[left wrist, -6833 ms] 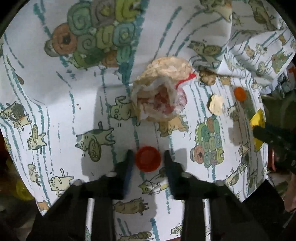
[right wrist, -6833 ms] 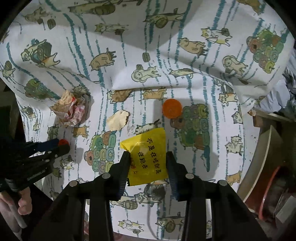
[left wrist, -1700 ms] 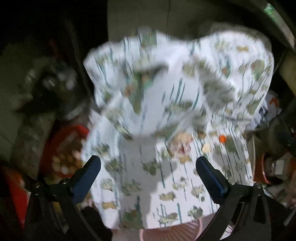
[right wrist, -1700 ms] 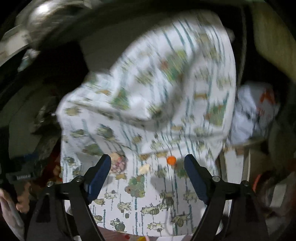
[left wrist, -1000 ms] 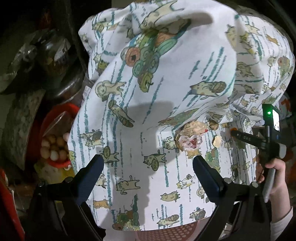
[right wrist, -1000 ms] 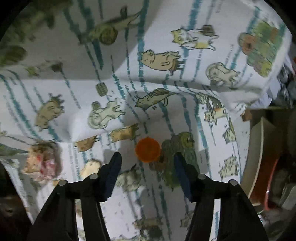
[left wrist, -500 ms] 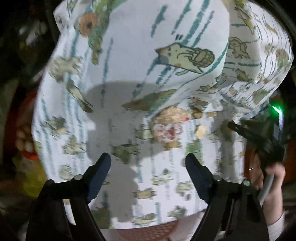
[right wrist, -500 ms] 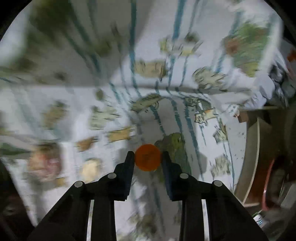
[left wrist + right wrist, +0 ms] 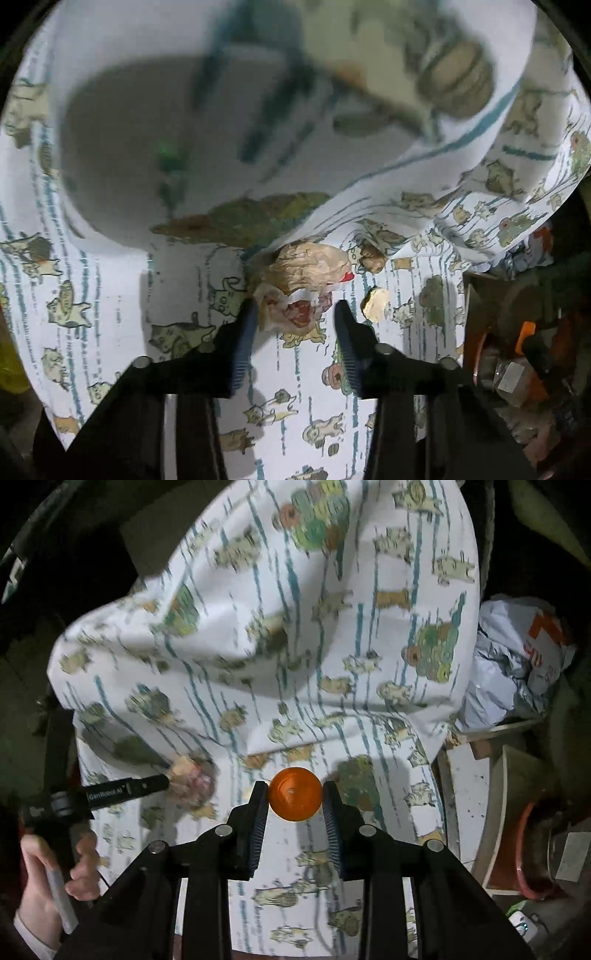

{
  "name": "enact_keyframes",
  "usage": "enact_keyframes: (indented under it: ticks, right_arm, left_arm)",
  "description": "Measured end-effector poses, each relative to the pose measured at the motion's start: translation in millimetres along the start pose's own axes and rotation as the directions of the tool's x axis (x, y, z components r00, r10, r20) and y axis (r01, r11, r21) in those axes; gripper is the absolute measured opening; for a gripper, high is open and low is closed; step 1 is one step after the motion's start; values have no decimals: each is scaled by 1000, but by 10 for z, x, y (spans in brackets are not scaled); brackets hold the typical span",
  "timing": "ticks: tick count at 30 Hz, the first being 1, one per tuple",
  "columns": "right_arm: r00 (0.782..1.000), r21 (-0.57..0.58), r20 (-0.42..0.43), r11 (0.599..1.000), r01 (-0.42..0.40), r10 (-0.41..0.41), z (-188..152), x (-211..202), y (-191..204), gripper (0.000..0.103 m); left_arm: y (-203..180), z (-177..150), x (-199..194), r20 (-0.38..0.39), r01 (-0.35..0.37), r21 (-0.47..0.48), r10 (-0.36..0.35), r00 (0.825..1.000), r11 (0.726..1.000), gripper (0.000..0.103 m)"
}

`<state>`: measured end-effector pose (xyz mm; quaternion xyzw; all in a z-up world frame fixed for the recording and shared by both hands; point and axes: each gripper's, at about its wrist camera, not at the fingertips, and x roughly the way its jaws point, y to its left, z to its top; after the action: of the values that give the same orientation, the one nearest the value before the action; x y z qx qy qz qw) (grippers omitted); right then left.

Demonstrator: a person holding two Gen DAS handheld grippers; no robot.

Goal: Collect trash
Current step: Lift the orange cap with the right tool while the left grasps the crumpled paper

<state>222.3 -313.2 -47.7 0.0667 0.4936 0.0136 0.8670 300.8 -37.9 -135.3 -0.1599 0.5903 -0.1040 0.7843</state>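
A: Where is the trash seen?

B: An orange bottle cap [image 9: 294, 794] is clamped between the pads of the right hand-held gripper [image 9: 294, 798] and is seen above the cat-print cloth [image 9: 388, 572]. A crumpled wrapper [image 9: 304, 286] is seen lying on the cloth just below a raised fold, and a small pale scrap [image 9: 376, 303] lies just to its right.

A: And the left hand-held gripper?

B: The jaws of the left hand-held gripper [image 9: 293, 314] have just been closing, and the wrapper's near end is seen between them. The left pad is seen at the wrapper's edge; a gap is seen at the right pad, so no grip is shown.

A: What surrounds it?

B: The cloth is draped over the counter. Beyond its right edge a crumpled grey bag [image 9: 517, 657] is seen. At the left edge, a hand [image 9: 55, 878] is seen on the left device's handle.
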Motion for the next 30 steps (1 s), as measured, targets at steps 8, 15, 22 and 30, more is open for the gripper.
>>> enact_keyframes:
  ticks: [8,15,22,30]
  right_arm:
    - [999,5,-34,1000,5,-5,-18,159,-157,32]
    - [1000,29,-28,999,12,-12,3,112,-233,32]
    - [1000,20,-11,1000,-18,19,-33,31,-156,32]
    - [996,-21,56,997,-70,71,-184,-299,120,32]
  left_arm:
    - [-132,74,157,62,-98,47,95,994,994,38]
    - [-212,-1,69,107,-136,77,127,986,988,12]
    - [-311,-186,-461,173,-108,147,82,982,983,10]
    - [-433,-585,-1162,285,-177,182,120,951,967,10]
